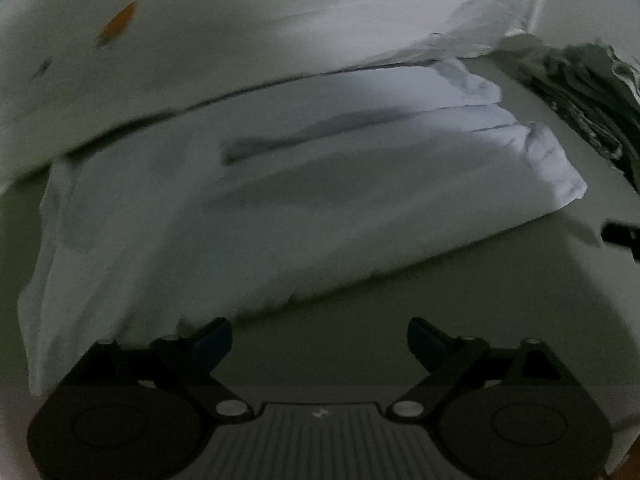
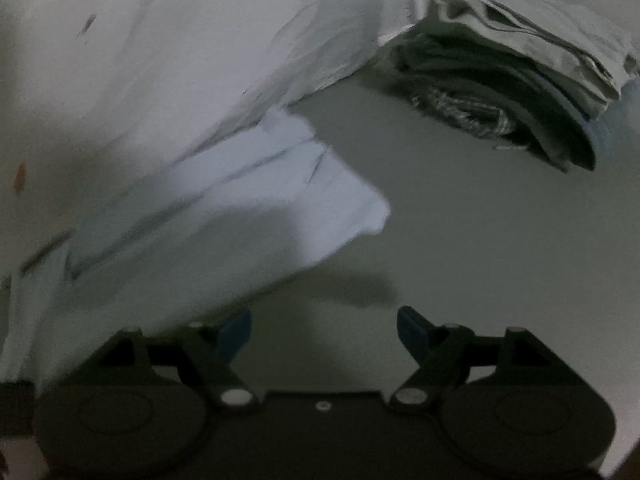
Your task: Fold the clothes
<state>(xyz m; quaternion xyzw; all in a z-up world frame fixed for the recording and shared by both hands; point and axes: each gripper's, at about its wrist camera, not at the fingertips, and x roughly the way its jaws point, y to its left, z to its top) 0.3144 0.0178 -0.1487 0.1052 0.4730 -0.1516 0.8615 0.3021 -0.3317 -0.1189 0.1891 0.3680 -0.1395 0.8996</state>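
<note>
A pale blue-white garment (image 1: pixel 280 208) lies partly folded on the light table, just beyond my left gripper (image 1: pixel 320 340), which is open and empty; its left fingertip (image 1: pixel 214 340) touches or nearly touches the cloth's near edge. The same garment (image 2: pixel 224 216) fills the left of the right wrist view, its corner pointing right. My right gripper (image 2: pixel 324 330) is open and empty, its left fingertip (image 2: pixel 236 332) at the cloth's near edge. A larger white garment with an orange mark (image 1: pixel 118 24) lies behind it and also shows in the right wrist view (image 2: pixel 160 60).
A stack of folded grey and blue clothes (image 2: pixel 520 92) sits at the far right; it shows in the left wrist view (image 1: pixel 588 92) too. Bare table (image 2: pixel 480 240) lies between the stack and the garment. A dark object (image 1: pixel 622 234) pokes in at the right edge.
</note>
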